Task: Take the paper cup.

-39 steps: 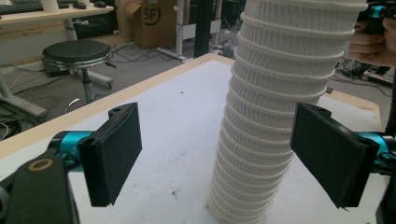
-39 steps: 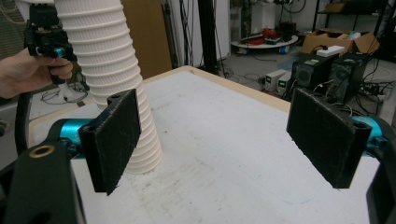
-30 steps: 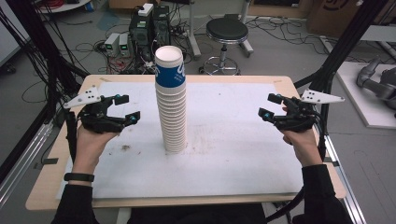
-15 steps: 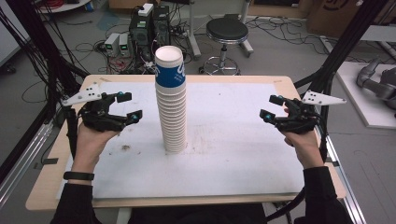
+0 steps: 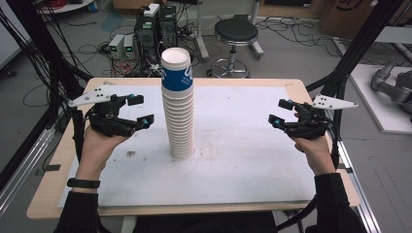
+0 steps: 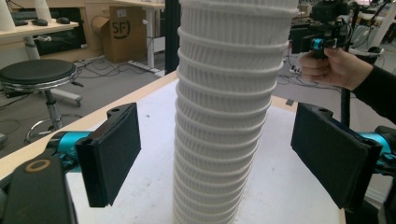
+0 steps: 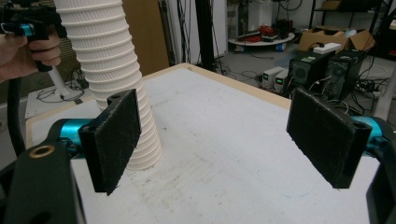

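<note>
My left gripper [image 5: 138,109] and right gripper [image 5: 278,112] both stand spread, flanking the tall stack of ribbed white paper cups [image 5: 179,116] without touching it.

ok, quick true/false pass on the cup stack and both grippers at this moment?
1. The stack of cups stands upright on the white table mat. True.
2. The left gripper is clamped on the stack. False: its jaws are open, with the stack ahead between them in the left gripper view and gaps on both sides.
3. The top cup has a blue band. True.
4. The right gripper holds a single cup. False: its jaws are open and hold nothing, well off to the stack's right.
5. A black stool stands on the floor beyond the table. True.
6. The stack lies tipped over. False: it stands.
</note>
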A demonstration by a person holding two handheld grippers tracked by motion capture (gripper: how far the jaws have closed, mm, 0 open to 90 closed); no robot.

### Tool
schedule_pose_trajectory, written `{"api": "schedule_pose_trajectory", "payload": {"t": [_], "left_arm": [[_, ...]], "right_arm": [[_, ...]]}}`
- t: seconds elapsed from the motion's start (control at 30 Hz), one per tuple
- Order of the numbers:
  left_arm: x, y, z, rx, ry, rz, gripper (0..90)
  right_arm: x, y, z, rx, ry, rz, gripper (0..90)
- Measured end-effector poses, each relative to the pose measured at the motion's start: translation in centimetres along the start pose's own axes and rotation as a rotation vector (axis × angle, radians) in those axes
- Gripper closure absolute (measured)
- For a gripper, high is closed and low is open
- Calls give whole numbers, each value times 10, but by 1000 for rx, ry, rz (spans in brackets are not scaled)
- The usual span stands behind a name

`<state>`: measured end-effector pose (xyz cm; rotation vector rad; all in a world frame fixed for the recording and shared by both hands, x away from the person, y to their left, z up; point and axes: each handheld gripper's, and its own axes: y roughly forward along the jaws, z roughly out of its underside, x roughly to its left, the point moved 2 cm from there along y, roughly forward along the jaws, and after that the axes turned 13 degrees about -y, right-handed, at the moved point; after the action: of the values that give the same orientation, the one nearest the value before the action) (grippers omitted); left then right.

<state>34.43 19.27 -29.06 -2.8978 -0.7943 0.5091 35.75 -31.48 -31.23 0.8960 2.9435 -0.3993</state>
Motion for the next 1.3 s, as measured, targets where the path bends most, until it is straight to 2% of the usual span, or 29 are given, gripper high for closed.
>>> {"api": "schedule_pose_trajectory", "payload": {"t": [0.13,0.3,0.43,0.83,0.93,1.07,1.3], "left_arm": [[-3,4,-5,-4,-6,2,158],[-7,9,-10,-1,-16,47,158],[-10,17,-14,-16,-9,54,158],[-13,40,-27,11,-2,47,158],[-14,43,-28,14,-4,54,158],[-13,49,-27,31,1,44,158],[-13,58,-30,31,5,56,143]], "right_arm": [[0,1,0,3,0,-6,179],[1,1,0,3,0,-9,179],[1,2,0,5,-3,-11,179],[1,3,0,3,3,-24,179],[1,3,0,2,0,-25,179],[1,3,0,0,0,-29,179],[2,3,0,-1,6,-32,179]]}}
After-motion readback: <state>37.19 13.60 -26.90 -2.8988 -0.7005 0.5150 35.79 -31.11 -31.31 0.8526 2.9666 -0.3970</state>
